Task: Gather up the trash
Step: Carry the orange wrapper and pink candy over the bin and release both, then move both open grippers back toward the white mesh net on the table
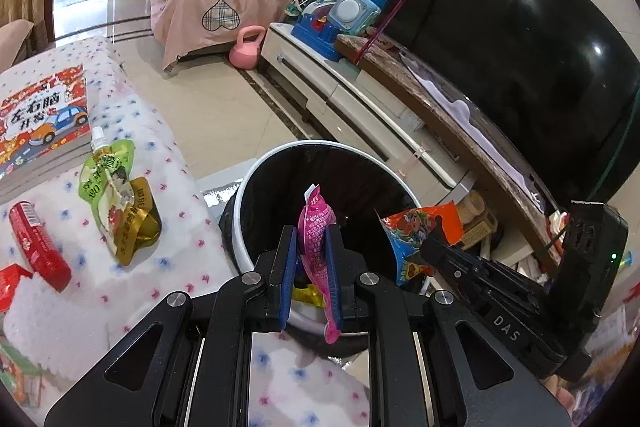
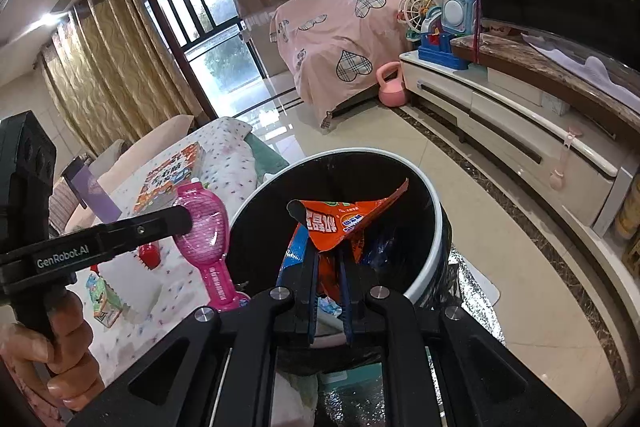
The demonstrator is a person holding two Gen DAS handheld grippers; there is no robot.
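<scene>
Left gripper (image 1: 311, 259), jaws clamped on crinkled pink plastic wrapper (image 1: 318, 227), poised over round black white-rimmed trash bin (image 1: 256, 171). Right gripper (image 2: 328, 267), jaws pinching orange foil snack bag (image 2: 340, 223) above same bin. Both drops pending. Left of bin, on worktop (image 1: 172, 187): green spouted drink pouch (image 1: 108, 171), red wrapper (image 1: 38, 247) uncollected.

Pink pouch (image 1: 316, 227), orange wrapper (image 2: 344, 223)
</scene>
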